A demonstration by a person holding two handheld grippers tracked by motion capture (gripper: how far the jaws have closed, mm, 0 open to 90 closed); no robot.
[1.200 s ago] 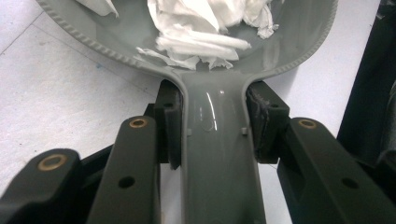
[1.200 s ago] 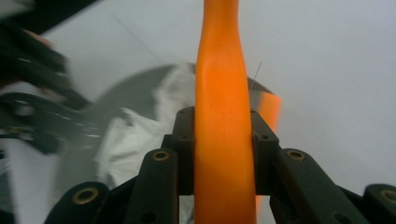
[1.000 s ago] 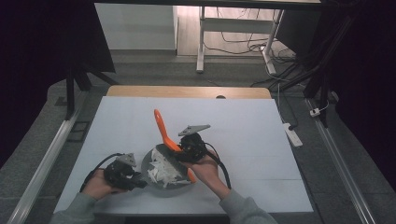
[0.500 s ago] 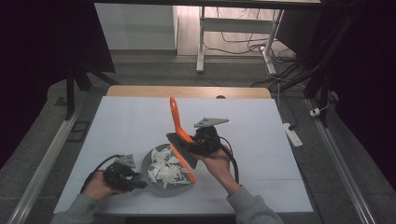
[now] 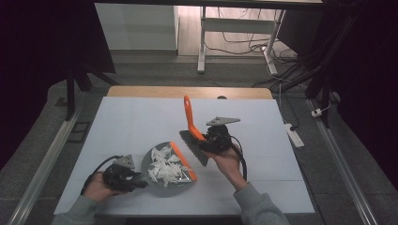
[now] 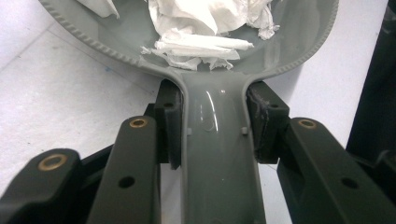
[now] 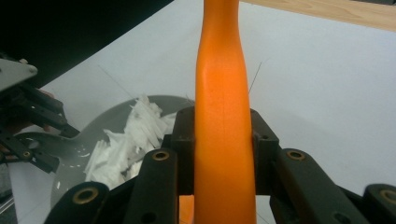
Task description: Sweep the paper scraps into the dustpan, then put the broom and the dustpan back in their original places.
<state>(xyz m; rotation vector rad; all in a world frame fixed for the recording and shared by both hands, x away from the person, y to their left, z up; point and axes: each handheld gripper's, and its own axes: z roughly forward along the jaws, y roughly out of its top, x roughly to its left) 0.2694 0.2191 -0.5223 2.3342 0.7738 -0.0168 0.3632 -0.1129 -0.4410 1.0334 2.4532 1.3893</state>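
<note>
White paper scraps [image 5: 165, 167] lie heaped in a grey dustpan [image 5: 159, 186] resting on the white bench [image 5: 131, 122], near its front edge. An orange strip [image 5: 183, 160] lines the pan's far lip. The left gripper [image 5: 123, 174] has its fingers [image 6: 169, 122] pinching the pan's grey handle from both sides. Just beside the pan, the right gripper [image 5: 212, 140] has its fingers [image 7: 184, 140] clamped on the orange handle of a brush [image 5: 191, 123], lifted with bristles toward the pan.

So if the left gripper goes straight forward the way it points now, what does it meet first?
The left gripper is already shut on the grey dustpan's handle. Straight ahead lies the dustpan's bowl with the white paper scraps; beyond it, probably the orange brush.
</note>
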